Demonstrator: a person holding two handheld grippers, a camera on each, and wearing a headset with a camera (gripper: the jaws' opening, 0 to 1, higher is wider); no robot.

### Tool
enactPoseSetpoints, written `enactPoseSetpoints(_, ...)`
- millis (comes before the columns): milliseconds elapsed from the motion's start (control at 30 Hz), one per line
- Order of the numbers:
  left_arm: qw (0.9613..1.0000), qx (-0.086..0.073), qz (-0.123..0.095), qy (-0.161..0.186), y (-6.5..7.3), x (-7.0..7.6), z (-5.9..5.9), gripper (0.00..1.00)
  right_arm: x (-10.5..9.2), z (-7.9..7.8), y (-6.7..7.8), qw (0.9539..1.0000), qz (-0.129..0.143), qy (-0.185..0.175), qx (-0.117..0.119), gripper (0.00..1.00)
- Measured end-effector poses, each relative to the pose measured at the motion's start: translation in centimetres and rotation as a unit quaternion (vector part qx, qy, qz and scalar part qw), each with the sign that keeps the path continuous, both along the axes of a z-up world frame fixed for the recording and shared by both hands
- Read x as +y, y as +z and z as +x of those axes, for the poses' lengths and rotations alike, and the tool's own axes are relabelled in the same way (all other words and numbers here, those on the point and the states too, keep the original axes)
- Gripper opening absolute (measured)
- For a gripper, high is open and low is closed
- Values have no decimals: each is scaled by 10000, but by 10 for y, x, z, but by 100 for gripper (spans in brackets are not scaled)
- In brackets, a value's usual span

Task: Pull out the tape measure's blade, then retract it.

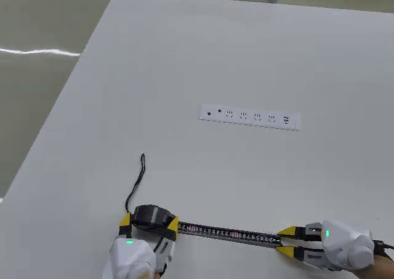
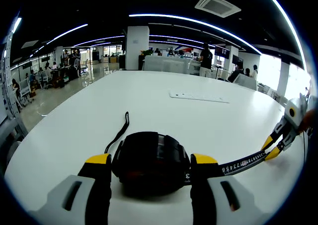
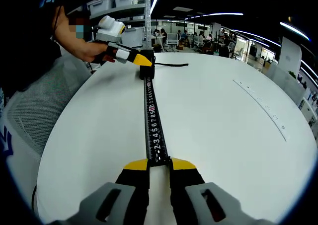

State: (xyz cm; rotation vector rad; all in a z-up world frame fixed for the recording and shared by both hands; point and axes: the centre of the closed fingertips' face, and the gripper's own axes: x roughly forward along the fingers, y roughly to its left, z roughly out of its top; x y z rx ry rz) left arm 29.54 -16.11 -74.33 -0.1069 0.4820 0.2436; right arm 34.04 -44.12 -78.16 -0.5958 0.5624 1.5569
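1. A wide white table [image 1: 184, 63] stands in an open-plan office lit by ceiling strip lights, with desks and people far behind it.
2. The tape measure [image 2: 150, 160], a black case, lies on the table at its near edge. The left gripper [image 1: 149, 222] is clamped on it, one yellow-tipped jaw pressed against each side of the case.
3. The blade [image 1: 228, 233], black with pale numerals, runs out of the tape measure and lies flat on the table in a straight line.
4. At the blade's end, well apart from the tape measure, the right gripper [image 3: 159, 164] has its jaws pinched together on the blade tip.
5. A thin black strap [image 1: 136, 183] trails from the tape measure's far side and curves away across the table.
6. A white power strip [image 1: 249, 117] lies flat beyond the tape measure, well apart from it, near the table's middle.
7. In the right gripper view, pale lidded bins [image 3: 124, 0] sit on a metal rack [image 3: 147, 16] behind the tape measure; their contents cannot be seen.
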Motion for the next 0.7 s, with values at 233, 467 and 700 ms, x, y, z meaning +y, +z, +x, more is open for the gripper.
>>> enactPoseSetpoints(233,9999,155,35,-28,-7,-2,1,64,0,0,-1,10000,-42,16,-10,12)
enactPoseSetpoints(467,9998,169,12,72,-8,-1,0,63,0,-1,1,9999,-81,54,-49,12)
enactPoseSetpoints(700,9998,188,-22,94,-8,0,0,61,0,-1,0,9999,-102,90,-71,12)
